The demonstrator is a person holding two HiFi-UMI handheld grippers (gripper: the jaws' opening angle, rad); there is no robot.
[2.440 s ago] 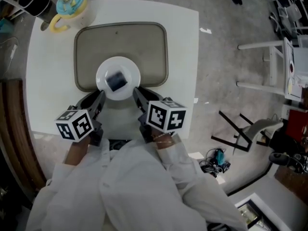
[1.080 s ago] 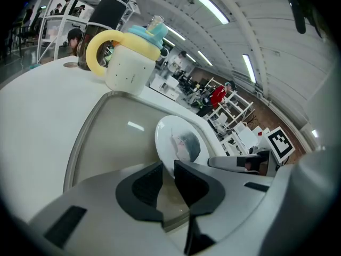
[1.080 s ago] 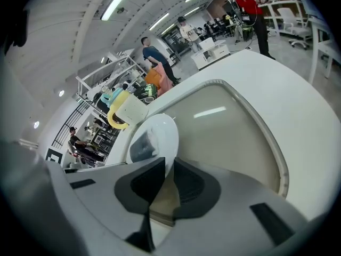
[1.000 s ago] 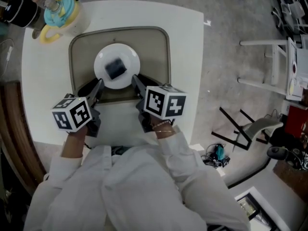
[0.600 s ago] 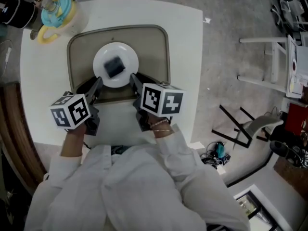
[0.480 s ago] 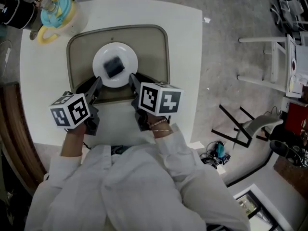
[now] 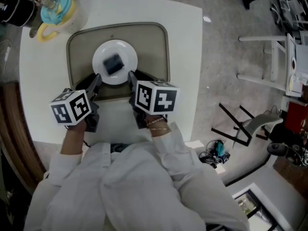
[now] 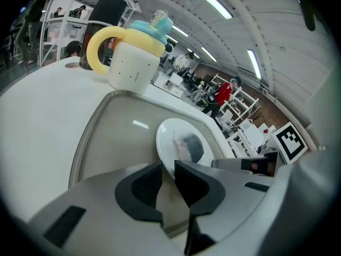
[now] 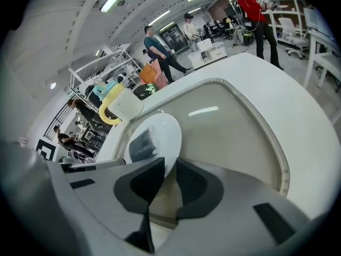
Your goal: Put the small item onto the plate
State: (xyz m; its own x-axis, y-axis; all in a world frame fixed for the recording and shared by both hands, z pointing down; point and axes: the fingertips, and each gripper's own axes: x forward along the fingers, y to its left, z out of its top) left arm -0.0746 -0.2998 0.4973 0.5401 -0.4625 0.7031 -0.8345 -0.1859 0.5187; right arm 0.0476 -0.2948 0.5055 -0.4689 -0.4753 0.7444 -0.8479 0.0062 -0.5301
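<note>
A white plate lies on the tan tray with the small dark item on its middle. My left gripper meets the plate's near-left rim; in the left gripper view the left gripper is shut on the rim of the plate. My right gripper is at the near-right rim. Its jaws have just been opening. In the right gripper view the rim of the plate runs between the jaws of the right gripper with a little gap beside it. The item stays on the plate.
A white cup with a yellow handle and blue lid stands at the table's far left corner, beside a dark container. The tray fills the middle of the white table. White chair frames stand on the floor to the right.
The plate and both grippers have shifted a little farther onto the tray. The right gripper's marker cube has edged left. The item has stayed on the plate.
</note>
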